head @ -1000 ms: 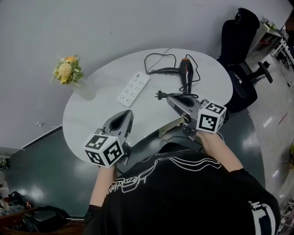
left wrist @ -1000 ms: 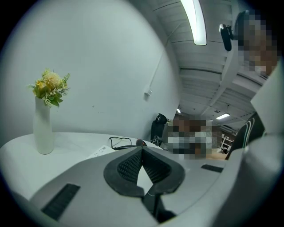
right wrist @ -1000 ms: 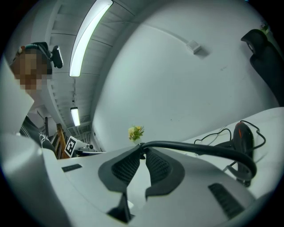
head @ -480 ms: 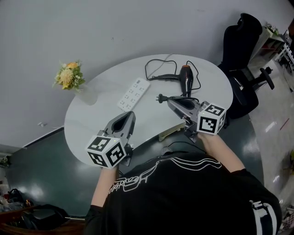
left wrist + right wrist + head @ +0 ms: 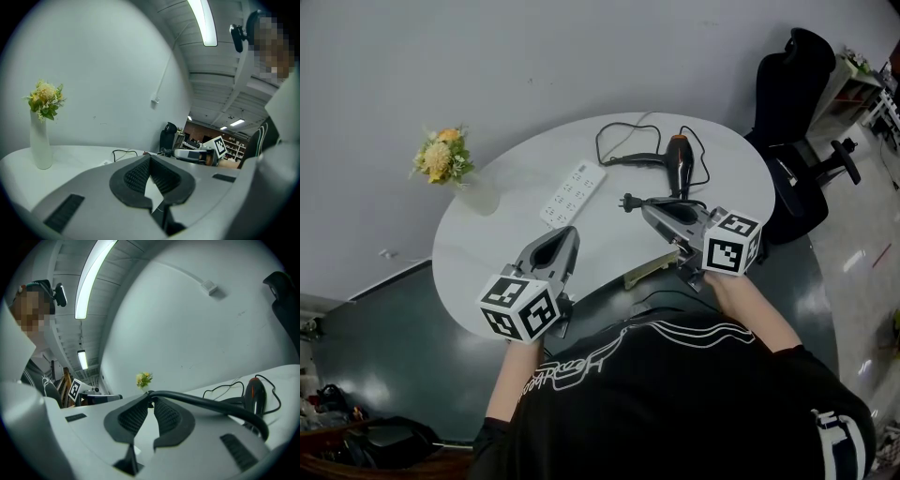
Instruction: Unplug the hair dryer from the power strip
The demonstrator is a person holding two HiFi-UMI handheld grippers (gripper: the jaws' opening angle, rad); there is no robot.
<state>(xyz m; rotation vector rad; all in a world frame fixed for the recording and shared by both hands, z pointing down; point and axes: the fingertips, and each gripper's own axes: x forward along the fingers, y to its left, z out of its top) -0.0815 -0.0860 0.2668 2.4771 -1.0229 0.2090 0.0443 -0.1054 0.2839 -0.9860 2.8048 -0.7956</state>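
The black and orange hair dryer (image 5: 680,161) lies on the white round table (image 5: 487,253), far right, with its cord looping behind it. Its plug (image 5: 627,200) hangs free, a short way right of the white power strip (image 5: 572,191). My right gripper (image 5: 645,204) is shut on the cord just behind the plug. In the right gripper view the black cord (image 5: 206,402) runs from the right gripper (image 5: 151,397) to the dryer (image 5: 255,392). My left gripper (image 5: 570,232) hovers over the table's near side, short of the strip. The left gripper (image 5: 150,158) is shut with nothing in it.
A white vase of yellow flowers (image 5: 442,159) stands at the table's far left edge, also seen as the vase (image 5: 41,140) in the left gripper view. A black office chair (image 5: 787,103) sits beyond the table on the right. Dark floor surrounds the table.
The left gripper has crept slightly forward and up. The right gripper keeps the plug in about the same spot, off the strip.
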